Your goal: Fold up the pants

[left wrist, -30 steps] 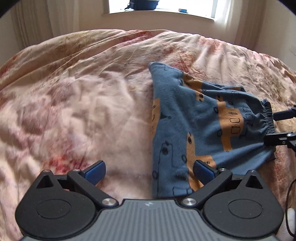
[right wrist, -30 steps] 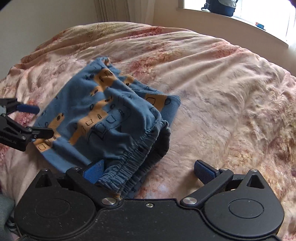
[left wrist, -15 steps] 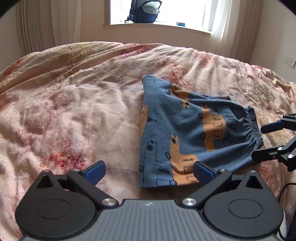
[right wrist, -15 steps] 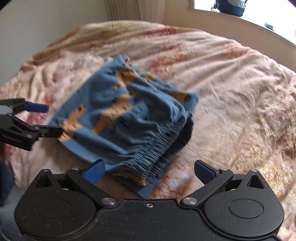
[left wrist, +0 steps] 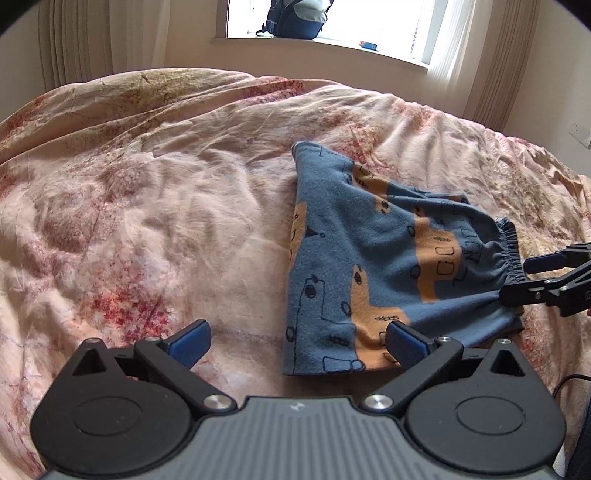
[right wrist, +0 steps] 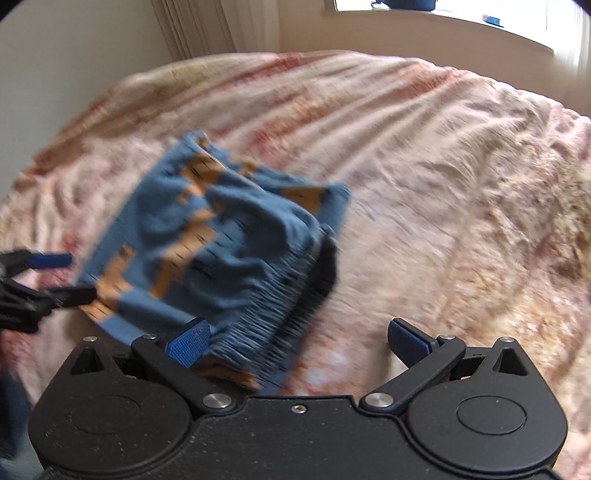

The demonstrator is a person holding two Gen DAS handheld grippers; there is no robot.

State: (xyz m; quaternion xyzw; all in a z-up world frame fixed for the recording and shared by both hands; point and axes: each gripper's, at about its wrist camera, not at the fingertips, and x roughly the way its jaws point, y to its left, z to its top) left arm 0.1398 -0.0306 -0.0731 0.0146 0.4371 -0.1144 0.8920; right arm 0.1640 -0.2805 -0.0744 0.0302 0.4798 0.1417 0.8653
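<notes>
One pair of pants (left wrist: pixel 388 273), blue with orange patches, lies folded in a single bundle on one bed (left wrist: pixel 147 221) under one floral cover; two tongs are in view, the left tongs (left wrist: pixel 295 341) and the right tongs (right wrist: pixel 297 341), each with two blue-padded fingers spread apart, four pads in all. On the one window sill (left wrist: pixel 332 46) stand one dark bag (left wrist: pixel 295 18) and one small blue object (left wrist: pixel 368 45); curtains hang at both sides of the window, two in all

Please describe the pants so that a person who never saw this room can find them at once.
Look at the big bed with the pink flowered cover. On it lie the folded blue fleece pants with orange shapes. They are the only blue cloth on the bed.
</notes>
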